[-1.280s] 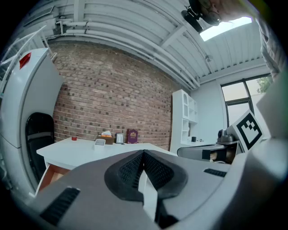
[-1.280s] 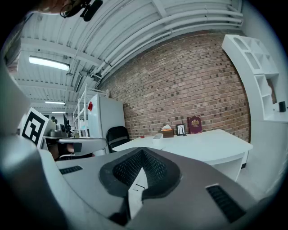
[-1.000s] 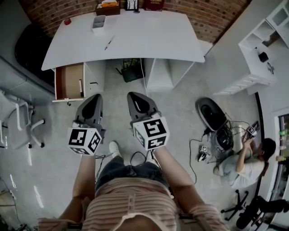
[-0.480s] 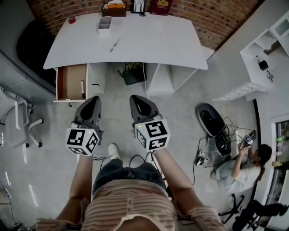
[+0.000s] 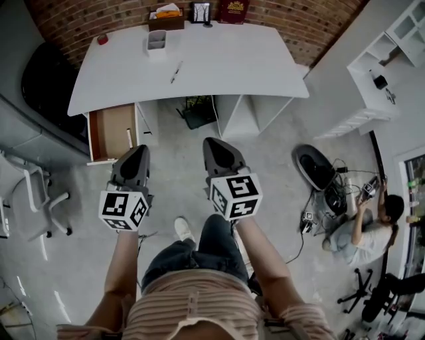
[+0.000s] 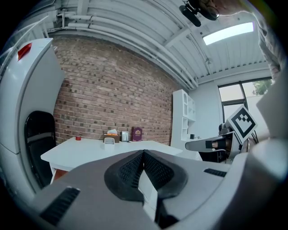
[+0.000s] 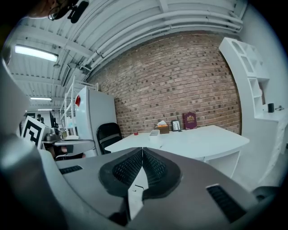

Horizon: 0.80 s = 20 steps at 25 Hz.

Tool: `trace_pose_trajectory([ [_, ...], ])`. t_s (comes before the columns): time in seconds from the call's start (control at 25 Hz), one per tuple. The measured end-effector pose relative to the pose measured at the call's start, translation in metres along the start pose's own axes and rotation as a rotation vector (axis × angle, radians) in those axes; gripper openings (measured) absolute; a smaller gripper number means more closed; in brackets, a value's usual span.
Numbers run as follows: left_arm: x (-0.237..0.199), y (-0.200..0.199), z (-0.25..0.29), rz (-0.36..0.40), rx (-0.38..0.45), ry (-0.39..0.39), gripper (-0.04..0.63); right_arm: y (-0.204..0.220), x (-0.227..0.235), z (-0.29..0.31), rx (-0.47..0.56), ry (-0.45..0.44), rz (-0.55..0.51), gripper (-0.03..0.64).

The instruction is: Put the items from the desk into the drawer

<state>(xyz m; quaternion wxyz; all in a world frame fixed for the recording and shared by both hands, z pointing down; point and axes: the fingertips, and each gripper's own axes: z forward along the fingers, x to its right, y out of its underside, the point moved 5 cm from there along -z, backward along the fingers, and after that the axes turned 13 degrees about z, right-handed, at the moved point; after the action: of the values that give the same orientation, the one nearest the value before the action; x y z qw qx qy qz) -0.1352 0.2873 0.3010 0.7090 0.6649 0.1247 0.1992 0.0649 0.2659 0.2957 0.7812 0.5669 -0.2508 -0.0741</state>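
Note:
The white desk (image 5: 219,63) stands ahead of me. On it lie a pen (image 5: 176,72), a white container (image 5: 157,41), a small red object (image 5: 102,39), a tissue box (image 5: 166,18), a photo frame (image 5: 201,12) and a maroon book (image 5: 232,8). Under its left end a drawer (image 5: 109,133) is pulled open, with a small white item (image 5: 129,135) inside. My left gripper (image 5: 135,154) and right gripper (image 5: 219,147) hang side by side over the floor, short of the desk. Both are shut and hold nothing. The desk (image 6: 85,150) shows past the left gripper (image 6: 143,153). The right gripper (image 7: 142,150) faces the container (image 7: 154,133).
A black chair (image 5: 40,73) stands left of the desk, a white chair (image 5: 30,192) nearer on the left. A black box (image 5: 196,106) sits under the desk. At the right are white shelves (image 5: 388,60), a round black device (image 5: 312,166), cables and a seated person (image 5: 368,232).
The desk and open drawer have drifted lower and closer in the head view as I step forward. Both grippers stay shut and keep their places side by side.

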Motion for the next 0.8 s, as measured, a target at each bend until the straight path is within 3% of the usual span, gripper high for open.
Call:
trace_pose_trajectory([
  [0.4,-0.044,-0.005,0.019,-0.020,0.036,0.008,0.009,-0.001,-0.012,0.017,-0.001,0.056,0.035,0.017],
  [0.8,-0.079,0.004,0.089,-0.024,-0.011,-0.010,0.009,-0.016,0.012,0.074,-0.004,0.050,0.046,0.017],
])
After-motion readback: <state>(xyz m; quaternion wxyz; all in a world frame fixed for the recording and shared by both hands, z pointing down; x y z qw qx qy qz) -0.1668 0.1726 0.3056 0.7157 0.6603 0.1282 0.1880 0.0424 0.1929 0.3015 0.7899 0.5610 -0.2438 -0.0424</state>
